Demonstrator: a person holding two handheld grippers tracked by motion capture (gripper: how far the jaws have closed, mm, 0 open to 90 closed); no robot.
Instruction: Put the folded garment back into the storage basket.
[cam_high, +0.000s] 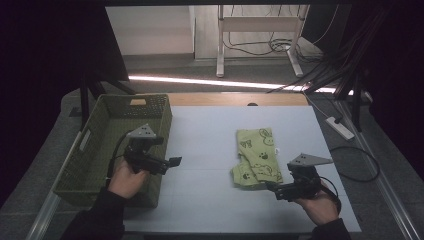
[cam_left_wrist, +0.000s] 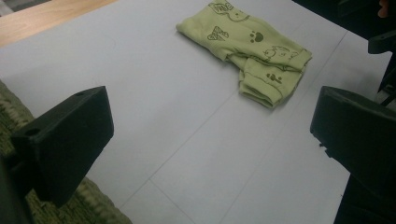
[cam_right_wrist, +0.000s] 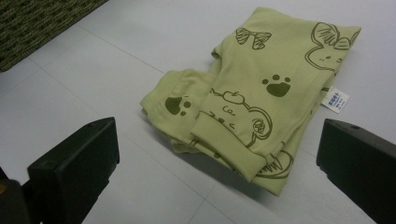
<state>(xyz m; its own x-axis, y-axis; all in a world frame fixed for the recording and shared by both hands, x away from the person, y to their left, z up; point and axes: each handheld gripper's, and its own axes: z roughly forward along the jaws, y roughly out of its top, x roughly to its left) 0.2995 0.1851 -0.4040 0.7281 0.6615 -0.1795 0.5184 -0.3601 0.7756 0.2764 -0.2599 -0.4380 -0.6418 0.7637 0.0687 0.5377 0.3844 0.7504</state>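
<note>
A folded light-green garment (cam_high: 256, 157) printed with paws, a bow and animal faces lies right of the table's middle; it also shows ahead in the left gripper view (cam_left_wrist: 247, 49) and close in the right gripper view (cam_right_wrist: 254, 93), with a small white tag (cam_right_wrist: 335, 101) at its edge. My left gripper (cam_high: 172, 162) hangs open over the near right rim of the green woven basket (cam_high: 107, 120), its jaws wide apart (cam_left_wrist: 210, 135) and empty. My right gripper (cam_high: 271, 189) stands open just in front of the garment's near edge, nothing between its jaws (cam_right_wrist: 217, 163).
The basket (cam_left_wrist: 11, 116) takes up the table's left side. The pale table top (cam_high: 205, 150) has a wooden strip (cam_high: 235, 98) along its far edge. Beyond stand a white frame (cam_high: 260, 30), cables (cam_high: 345, 50) and a power strip (cam_high: 340, 127) at the right.
</note>
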